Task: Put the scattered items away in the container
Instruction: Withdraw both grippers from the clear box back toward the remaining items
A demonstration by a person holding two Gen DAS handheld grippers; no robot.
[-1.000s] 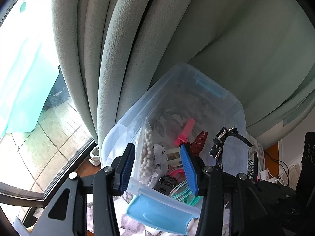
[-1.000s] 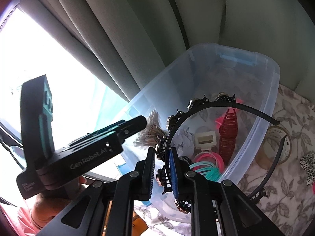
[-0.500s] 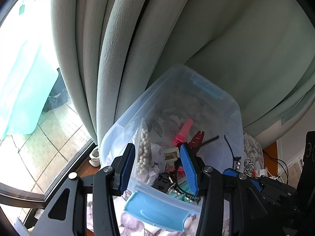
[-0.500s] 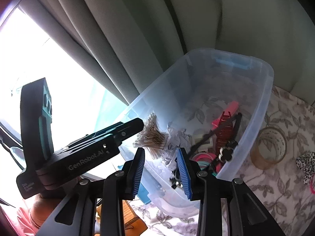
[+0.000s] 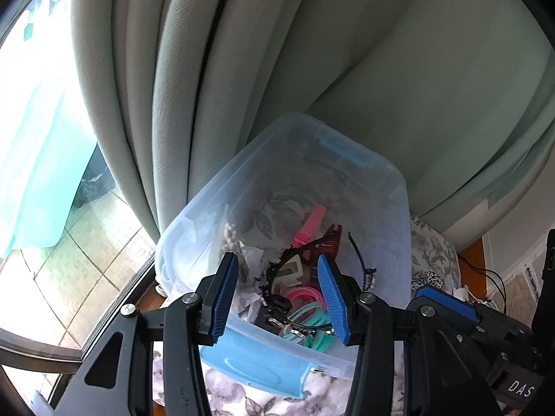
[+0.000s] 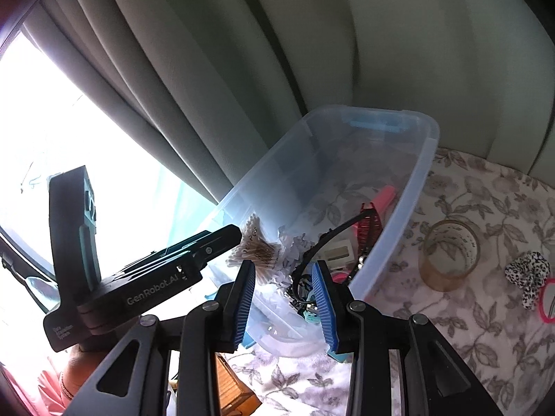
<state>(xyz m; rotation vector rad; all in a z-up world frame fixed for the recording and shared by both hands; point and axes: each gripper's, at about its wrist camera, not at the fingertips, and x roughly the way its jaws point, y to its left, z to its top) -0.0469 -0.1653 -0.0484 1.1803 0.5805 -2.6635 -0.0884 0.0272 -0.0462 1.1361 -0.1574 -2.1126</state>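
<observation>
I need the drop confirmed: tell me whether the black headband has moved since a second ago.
Yes. The black headband has dropped from the right gripper, whose jaws have just opened, down into the clear bin.

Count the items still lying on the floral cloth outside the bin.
3: a roll of clear tape beside the bin, a leopard-print scrunchie farther right, and a pink-rimmed thing cut off by the frame edge. More may lie out of view.

legible text: "GenRobot.AI", white print on the side of the left gripper's body (image 6: 138, 287), right wrist view. smaller print at its rear corner, too small to read. "DAS", white, on black housing (image 5: 517, 386) at lower right, left wrist view.
</observation>
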